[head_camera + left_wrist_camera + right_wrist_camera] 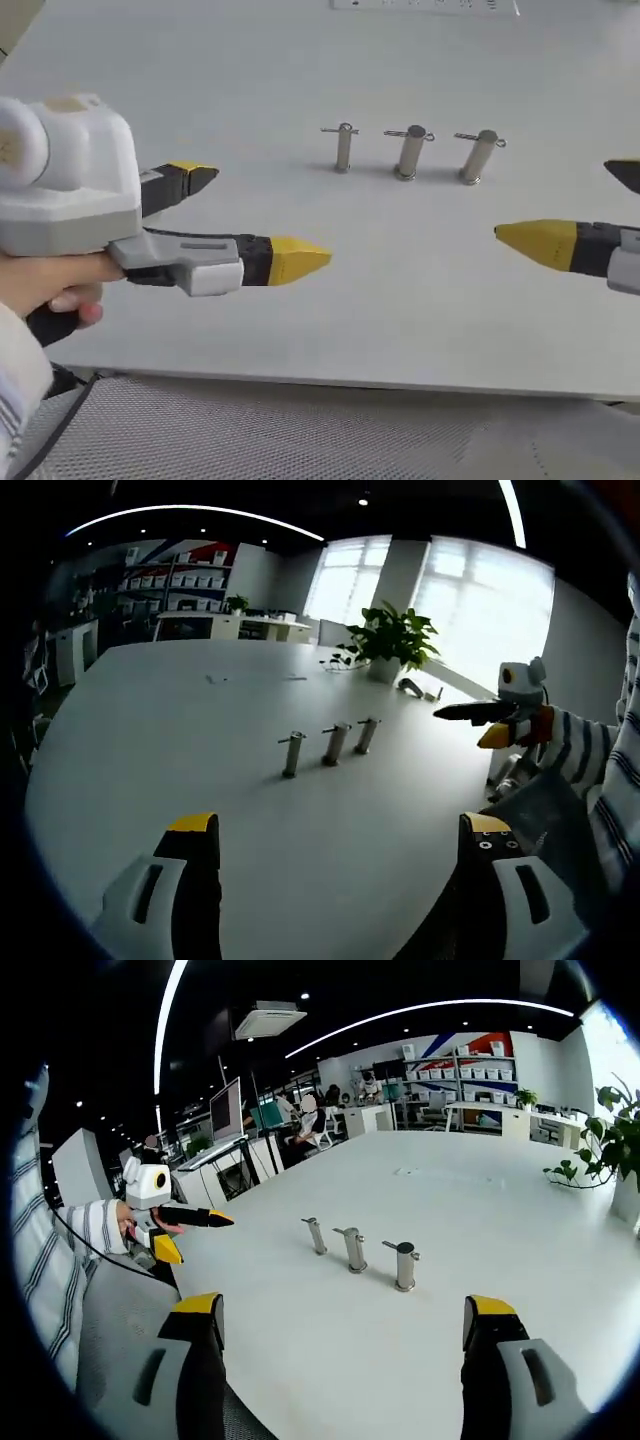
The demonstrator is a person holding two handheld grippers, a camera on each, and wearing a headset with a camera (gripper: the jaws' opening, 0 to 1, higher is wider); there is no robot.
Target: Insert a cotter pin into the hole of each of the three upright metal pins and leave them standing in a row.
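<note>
On the white table (420, 320), three metal pins stand in a row, well apart from both grippers: the left pin (343, 150), the middle pin (409, 155) and the right pin (476, 160). Each has a thin wire crossing its top. The first cotter pin (338, 130) runs through the left pin, the second cotter pin (408, 134) through the middle pin, and the third cotter pin (482, 141) through the right pin, its looped end pointing right. In the head view the right pin seems to lean a little; in both gripper views all three look upright.

Nearer the person, the left gripper (255, 218) is held in a hand (50, 285) over the left part of the table. Its yellow-tipped fingers (295, 258) are spread wide and hold nothing. Opposite it, at the right edge of the head view, the right gripper (560, 200) points back toward it, its fingers also wide apart and empty. From each gripper view the row of pins lies ahead, between that gripper's own two fingers.
</note>
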